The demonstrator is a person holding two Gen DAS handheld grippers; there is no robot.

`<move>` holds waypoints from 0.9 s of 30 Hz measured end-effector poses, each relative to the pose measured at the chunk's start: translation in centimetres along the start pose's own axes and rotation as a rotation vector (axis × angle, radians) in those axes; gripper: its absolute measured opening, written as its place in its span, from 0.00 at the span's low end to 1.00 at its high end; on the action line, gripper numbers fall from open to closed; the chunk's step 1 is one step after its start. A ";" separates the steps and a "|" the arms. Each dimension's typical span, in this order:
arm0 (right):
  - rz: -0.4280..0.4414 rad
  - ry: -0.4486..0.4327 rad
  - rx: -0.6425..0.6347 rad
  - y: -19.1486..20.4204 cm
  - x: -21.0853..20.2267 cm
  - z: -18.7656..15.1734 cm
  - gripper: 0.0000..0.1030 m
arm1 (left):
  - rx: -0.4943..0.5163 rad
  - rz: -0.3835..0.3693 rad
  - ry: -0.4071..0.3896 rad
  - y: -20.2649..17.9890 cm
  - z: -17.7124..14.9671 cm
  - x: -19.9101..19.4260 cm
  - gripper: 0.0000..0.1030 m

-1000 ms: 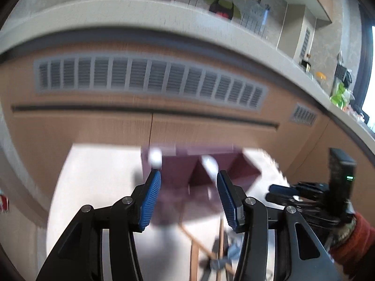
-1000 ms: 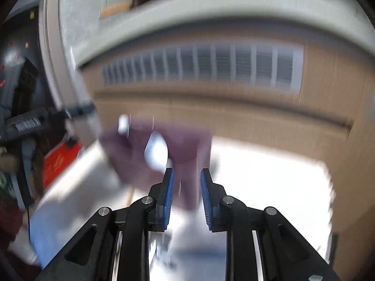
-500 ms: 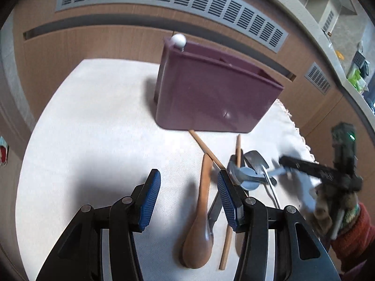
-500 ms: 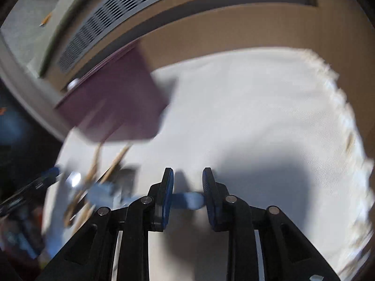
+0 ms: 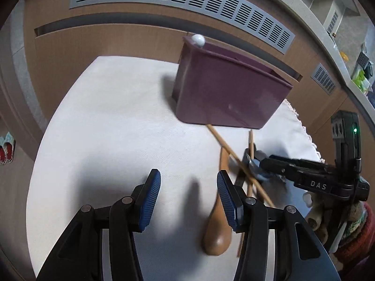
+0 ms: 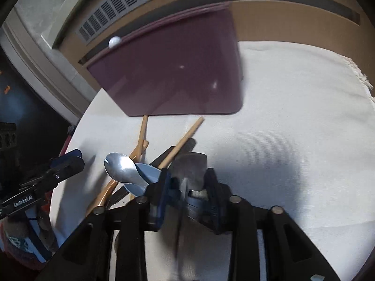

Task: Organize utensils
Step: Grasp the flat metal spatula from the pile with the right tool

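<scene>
- The purple holder [image 5: 225,89] stands on the white cloth [image 5: 112,121]; its inside is hidden, and only a white ball [image 5: 198,39] shows at its rim.
- The utensil pile lies just in front of the holder: wooden spoon [image 5: 216,231], chopsticks [image 5: 234,159], steel spoon [image 6: 121,167].
- The left tongs [image 5: 188,199] gape empty, just left of the wooden spoon.
- The right tongs [image 6: 187,187] are opening astride a blurred grey utensil [image 6: 191,166]; contact unclear.

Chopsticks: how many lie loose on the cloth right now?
2. One chopstick runs diagonally from the purple bin down across the pile. The other chopstick lies nearly straight, just right of it, crossing it. More could hide under the spoons.
</scene>
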State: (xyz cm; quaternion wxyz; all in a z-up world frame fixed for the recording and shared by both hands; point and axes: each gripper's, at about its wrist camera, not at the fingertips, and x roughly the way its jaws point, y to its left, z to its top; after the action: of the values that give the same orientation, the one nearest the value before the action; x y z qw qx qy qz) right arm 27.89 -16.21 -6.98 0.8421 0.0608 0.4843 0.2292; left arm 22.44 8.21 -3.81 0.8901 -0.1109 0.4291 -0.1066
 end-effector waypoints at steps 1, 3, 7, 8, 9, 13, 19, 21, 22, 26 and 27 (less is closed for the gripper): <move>-0.033 -0.005 -0.019 0.7 0.1 0.1 0.31 | -0.003 0.002 0.002 0.2 -0.2 0.0 0.50; -0.076 -0.005 -0.068 2.2 0.7 0.3 0.32 | -0.006 0.004 0.006 0.5 -0.5 0.0 0.50; -0.075 -0.034 -0.072 2.6 1.3 0.2 0.36 | 0.005 0.014 0.019 0.5 -1.3 0.0 0.50; -0.075 -0.043 -0.064 2.6 1.2 0.1 0.36 | 0.009 0.017 0.021 0.4 -1.5 0.0 0.50; -0.084 -0.046 -0.073 2.7 1.2 -0.1 0.36 | 0.009 0.015 0.021 0.3 -1.7 -0.1 0.50; -0.113 -0.008 -0.175 4.1 1.5 -0.1 0.38 | 0.009 0.004 0.033 -0.3 -2.2 -0.2 0.50; -0.152 -0.050 -0.220 3.6 -0.7 -0.4 0.28 | 0.034 -0.002 0.034 -1.8 -2.4 -0.6 0.50; -0.167 -0.081 -0.230 3.2 -2.1 -0.9 0.28 | 0.037 -0.012 0.034 -2.2 -2.5 -0.6 0.50; -0.165 -0.094 -0.224 2.8 -2.9 -1.2 0.28 | 0.035 -0.024 0.035 -2.6 -2.4 -0.5 0.50; -0.184 -0.132 -0.182 1.5 -5.1 -1.9 0.28 | -0.001 -0.068 0.031 -4.0 -1.2 0.0 0.49; -0.199 -0.143 -0.176 1.2 -5.6 -2.2 0.28 | -0.016 -0.078 0.033 -4.3 -0.7 0.2 0.50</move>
State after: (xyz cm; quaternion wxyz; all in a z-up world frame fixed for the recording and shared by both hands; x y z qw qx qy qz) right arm 23.28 -17.94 -3.31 0.8950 -0.0454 0.4049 0.1814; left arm 21.57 3.93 -3.17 0.8771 -0.1326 0.4401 -0.1397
